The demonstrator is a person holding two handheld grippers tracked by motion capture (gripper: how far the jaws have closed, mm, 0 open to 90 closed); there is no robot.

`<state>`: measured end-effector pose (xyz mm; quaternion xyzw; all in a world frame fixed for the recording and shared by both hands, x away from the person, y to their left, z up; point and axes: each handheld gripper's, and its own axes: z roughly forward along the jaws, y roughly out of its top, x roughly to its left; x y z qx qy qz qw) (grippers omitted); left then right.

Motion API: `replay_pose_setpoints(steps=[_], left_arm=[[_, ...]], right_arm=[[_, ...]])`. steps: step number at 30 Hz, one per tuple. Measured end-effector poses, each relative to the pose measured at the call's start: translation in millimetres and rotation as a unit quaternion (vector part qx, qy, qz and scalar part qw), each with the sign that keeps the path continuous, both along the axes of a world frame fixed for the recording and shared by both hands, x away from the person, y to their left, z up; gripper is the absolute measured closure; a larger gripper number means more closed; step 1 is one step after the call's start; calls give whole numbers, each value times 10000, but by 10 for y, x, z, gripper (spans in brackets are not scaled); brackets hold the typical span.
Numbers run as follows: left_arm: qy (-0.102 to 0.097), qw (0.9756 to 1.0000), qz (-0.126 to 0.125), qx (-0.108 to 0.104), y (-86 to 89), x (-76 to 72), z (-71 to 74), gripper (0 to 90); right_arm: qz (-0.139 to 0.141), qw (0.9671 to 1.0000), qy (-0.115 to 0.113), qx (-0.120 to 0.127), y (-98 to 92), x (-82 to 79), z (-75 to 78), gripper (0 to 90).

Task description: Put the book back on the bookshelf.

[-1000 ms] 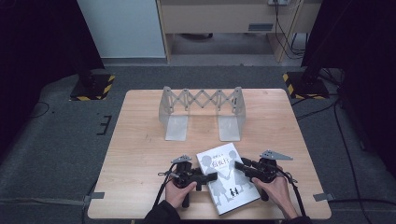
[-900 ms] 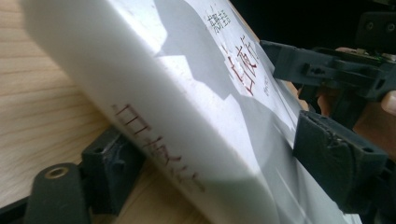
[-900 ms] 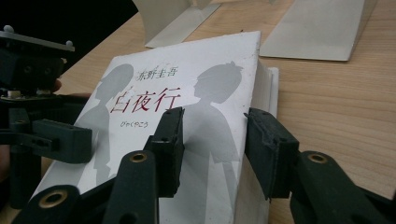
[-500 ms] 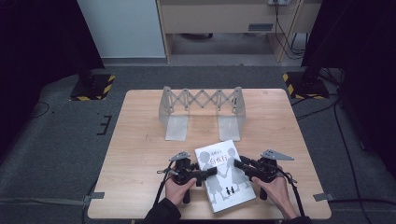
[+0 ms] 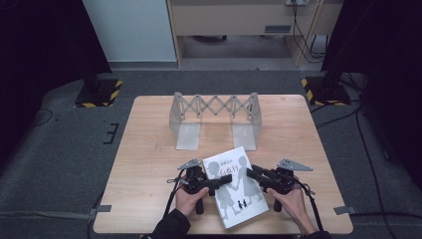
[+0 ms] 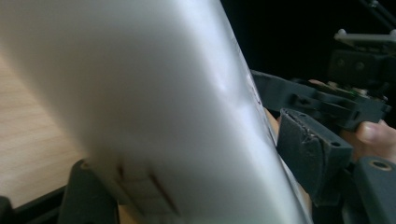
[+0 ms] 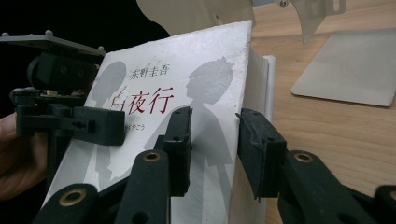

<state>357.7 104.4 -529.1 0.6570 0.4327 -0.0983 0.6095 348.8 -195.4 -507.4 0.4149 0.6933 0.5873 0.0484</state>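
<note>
A thick white book [image 5: 236, 191] with grey silhouettes on its cover stands tilted up at the table's front, cover toward the person. My left gripper [image 5: 219, 178] straddles its spine side. Its jaws have just been closing, and in the left gripper view [image 6: 194, 149] a thin gap still shows between the near pad [image 6: 313, 158] and the book [image 6: 163, 93]. My right gripper [image 5: 253, 173] straddles the page side and has also been closing. In the right gripper view [image 7: 215, 135] one pad lies on the cover [image 7: 196, 70] and the other on the page side.
A metal expanding book rack [image 5: 214, 112] with two flat foot plates stands at the back middle of the wooden table [image 5: 149, 164]; one plate [image 7: 345, 70] lies just beyond the book. Dark floor and striped stand feet surround the table.
The book has tipped further upright and shifted a little to the left. The left gripper's near jaw has swung in toward the cover. Both hands have stayed about where they were.
</note>
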Motion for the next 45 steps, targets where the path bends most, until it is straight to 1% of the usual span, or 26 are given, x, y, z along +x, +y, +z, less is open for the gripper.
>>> replay_pose_setpoints(steps=[2,3,4,5,6,8,10,12,14,16,18,20,21,23,26,27,28,30,32,33,36,38,39,43,44,45], left_arm=[[41,10000,26,-25,3,0,-3,336],[20,10000,23,-57,12,-3,-5,345],[12,10000,31,-78,12,-11,6,360],[-7,10000,41,-62,3,-20,30,369],[-87,10000,-4,-30,2,-22,54,373],[-130,9998,-78,-91,7,-29,117,398],[-143,9998,-115,-78,17,-40,191,424],[-147,9997,-113,-125,34,-51,236,446],[-106,9997,-112,-170,60,-56,282,461],[-80,9997,-117,-195,83,-58,309,478],[-54,9997,-102,-231,107,-58,340,488],[-40,9996,-96,-268,138,-59,382,502],[-37,9996,-86,-271,148,-62,400,508],[-110,9996,-50,-260,177,-75,457,518],[-274,9995,30,-133,212,-97,550,525],[-330,9994,60,-81,227,-103,582,527],[-366,9993,83,-49,240,-107,607,528],[-452,9989,159,10,286,-118,677,528],[-541,9982,231,83,339,-120,733,528],[-580,9978,288,119,368,-122,758,527],[-643,9967,445,221,458,-116,817,526],[-666,9955,601,311,538,-114,857,525],[-699,9948,645,362,574,-112,875,525],[-812,9913,875,557,697,-113,946,525],[-853,9899,936,631,736,-114,970,525],[-884,9887,1002,678,764,-117,989,524]], right_arm=[[15,10000,-7,1,-8,4,-2,652],[19,10000,23,4,-13,10,-9,650],[23,10000,-5,-19,-17,15,-9,642],[40,10000,-22,-31,-24,19,-5,607],[19,10000,-11,-20,-34,24,-1,577],[-65,10000,-41,5,-78,34,16,530],[-229,9996,-87,111,-168,42,41,496],[-445,9988,-104,176,-288,44,53,468],[-621,9979,-136,124,-376,47,39,456],[-836,9964,-86,-86,-459,52,11,442],[-1015,9938,-81,-437,-525,68,-26,428],[-1109,9901,-121,-855,-563,81,-53,405],[-1172,9878,-104,-1021,-581,86,-65,403],[-1281,9849,-59,-1160,-608,96,-84,392],[-1416,9773,-86,-1571,-646,109,-111,370],[-1443,9755,-72,-1657,-658,113,-120,361],[-1461,9740,-44,-1733,-669,115,-129,353],[-1518,9708,-64,-1856,-682,119,-146,329],[-1503,9673,-42,-2045,-698,121,-166,314],[-1513,9660,-17,-2098,-701,120,-176,308],[-1557,9607,40,-2299,-714,122,-208,277],[-1579,9571,55,-2428,-720,127,-233,242],[-1589,9556,70,-2481,-725,128,-242,240],[-1645,9534,126,-2525,-747,131,-263,213],[-1661,9533,159,-2517,-749,131,-269,206],[-1665,9519,187,-2564,-756,133,-281,202]])
